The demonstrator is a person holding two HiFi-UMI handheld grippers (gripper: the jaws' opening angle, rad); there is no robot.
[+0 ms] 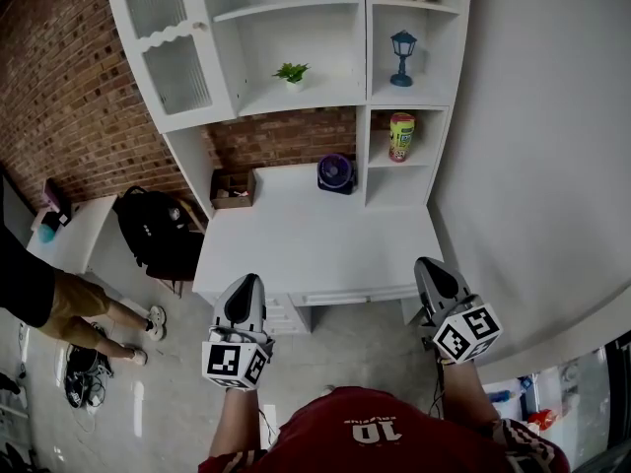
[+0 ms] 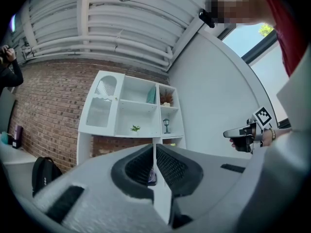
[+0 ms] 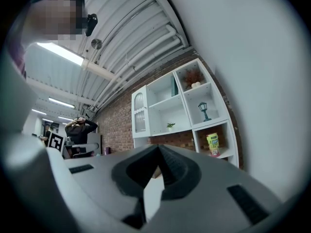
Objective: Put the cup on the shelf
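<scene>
The cup (image 1: 401, 137), green and yellow with print, stands in the lower right compartment of the white shelf unit (image 1: 367, 87); it also shows in the right gripper view as the cup (image 3: 212, 144). My left gripper (image 1: 246, 284) hovers at the front edge of the white desk (image 1: 296, 249), its jaws shut with nothing between them. My right gripper (image 1: 428, 266) is held at the desk's right front corner, also shut and empty. Both are well short of the cup. In the left gripper view the left gripper (image 2: 154, 153) points toward the shelf.
On the desk stand a purple fan (image 1: 336, 173) and a small box (image 1: 233, 188). A blue lamp (image 1: 401, 57) and a small plant (image 1: 292, 72) occupy upper shelves. A black backpack (image 1: 153, 227) and a seated person's legs (image 1: 99, 313) are at the left.
</scene>
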